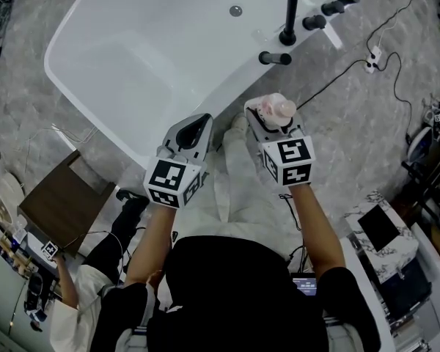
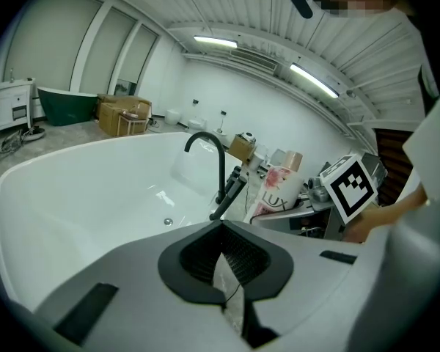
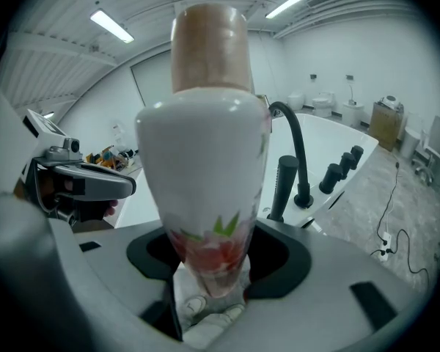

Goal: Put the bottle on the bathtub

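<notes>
A white bottle (image 1: 277,109) with a pink flower print and a tan cap stands upright in my right gripper (image 1: 268,116), which is shut on its lower body. In the right gripper view the bottle (image 3: 205,160) fills the middle, its base between the jaws of that gripper (image 3: 209,284). It hangs over the floor just outside the white bathtub (image 1: 73,79), near the black faucet (image 1: 288,13). My left gripper (image 1: 194,127) is beside it at the tub's near rim, shut and empty (image 2: 224,284). In the left gripper view the bottle (image 2: 279,185) appears to the right of the faucet (image 2: 218,167).
Black tap handles (image 1: 330,7) and a hand shower (image 1: 275,58) sit on the tub's far rim. A cable and power strip (image 1: 370,61) lie on the marble floor. A brown wooden table (image 1: 62,204) and another person (image 1: 81,284) are at lower left, a cart (image 1: 385,233) at right.
</notes>
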A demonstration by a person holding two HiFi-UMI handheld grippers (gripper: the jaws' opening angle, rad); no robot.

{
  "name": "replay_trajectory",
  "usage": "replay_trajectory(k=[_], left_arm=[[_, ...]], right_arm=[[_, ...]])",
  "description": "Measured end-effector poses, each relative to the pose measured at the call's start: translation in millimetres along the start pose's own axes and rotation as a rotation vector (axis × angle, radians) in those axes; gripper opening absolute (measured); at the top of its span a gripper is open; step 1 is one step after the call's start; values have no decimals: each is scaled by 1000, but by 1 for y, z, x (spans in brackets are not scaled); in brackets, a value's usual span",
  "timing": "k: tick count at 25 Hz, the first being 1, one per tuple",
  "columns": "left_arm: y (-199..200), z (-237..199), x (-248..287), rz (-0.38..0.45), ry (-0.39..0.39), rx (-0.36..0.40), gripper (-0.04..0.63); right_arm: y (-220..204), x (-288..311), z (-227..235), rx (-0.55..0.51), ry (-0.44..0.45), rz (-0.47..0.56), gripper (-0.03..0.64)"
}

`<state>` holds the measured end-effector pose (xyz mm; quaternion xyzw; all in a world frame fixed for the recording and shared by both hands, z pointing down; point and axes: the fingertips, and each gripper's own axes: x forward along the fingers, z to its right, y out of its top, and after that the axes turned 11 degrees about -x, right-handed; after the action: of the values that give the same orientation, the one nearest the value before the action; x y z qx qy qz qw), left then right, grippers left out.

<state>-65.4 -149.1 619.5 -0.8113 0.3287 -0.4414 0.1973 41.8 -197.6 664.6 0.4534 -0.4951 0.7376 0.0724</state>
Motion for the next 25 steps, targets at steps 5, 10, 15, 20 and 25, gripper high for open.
replay_trajectory(k=[5,10,15,20,25], left_arm=[[-7,-10,10,5,-5,-34,12],[-12,-19,22,1,1,-43,12],[-19,-30,28,-16,15,-48,12],[-30,-39,28,-25,29,-73,12],[-44,-43,32,-48,33,-81,12]], right_arm=[[-5,17,5,-12,0,-10,249],[-12,35,6,-26,9,-22,250],[-20,54,8,-42,10,-37,249],[-23,73,10,-66,12,-39,249],[-22,90,13,-73,14,-36,249]])
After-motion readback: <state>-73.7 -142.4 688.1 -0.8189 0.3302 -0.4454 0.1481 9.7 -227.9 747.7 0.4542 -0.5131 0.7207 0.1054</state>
